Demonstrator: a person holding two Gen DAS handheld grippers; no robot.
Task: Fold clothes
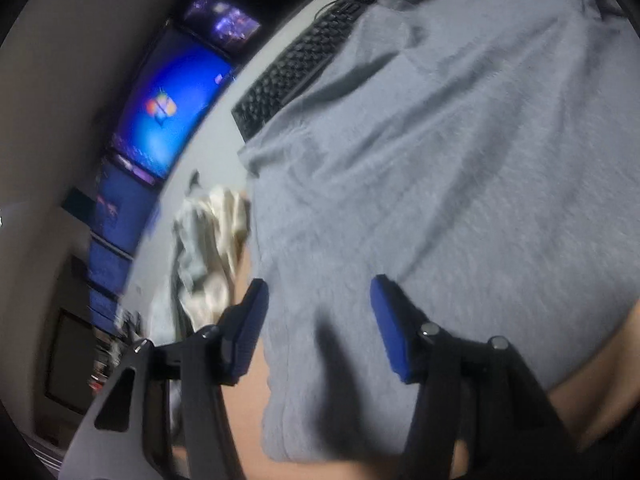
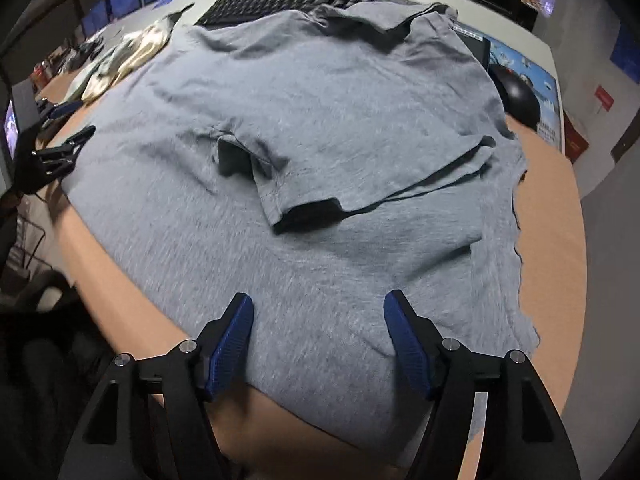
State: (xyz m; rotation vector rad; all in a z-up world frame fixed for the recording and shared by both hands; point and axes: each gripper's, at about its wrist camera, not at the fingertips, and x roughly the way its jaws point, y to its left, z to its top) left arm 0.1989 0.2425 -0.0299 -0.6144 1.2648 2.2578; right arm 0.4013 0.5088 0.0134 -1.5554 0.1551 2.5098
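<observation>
A grey T-shirt (image 2: 320, 128) lay spread over most of the tan counter (image 2: 560, 240), filling the middle of the right wrist view. One short sleeve (image 2: 288, 184) was folded inward onto the body of the shirt near the centre of the frame, and a long fold ran from it toward the right edge. The collar end lay at the top of the frame, partly over a black keyboard (image 2: 280, 0).

The right tongs (image 2: 318, 316) hung at the bottom of that view with their blue pads apart, above the shirt's near hem, with nothing between the pads but the cloth lying flat beneath. Whether the pads touched the fabric could not be told.

The left tongs (image 1: 318, 296) stood apart too, at the bottom of the left wrist view, straddling the shirt's side edge; no cloth was pinched. They also showed at the far left of the right wrist view, at the shirt's left edge.

A crumpled pale cloth (image 1: 212, 248) lay beside the shirt, left of centre in the left wrist view. A blue-lit monitor (image 1: 172, 108) glowed at the upper left. A black mouse (image 2: 520, 96) sat on a printed mat (image 2: 540, 76) at the upper right of the right wrist view.
</observation>
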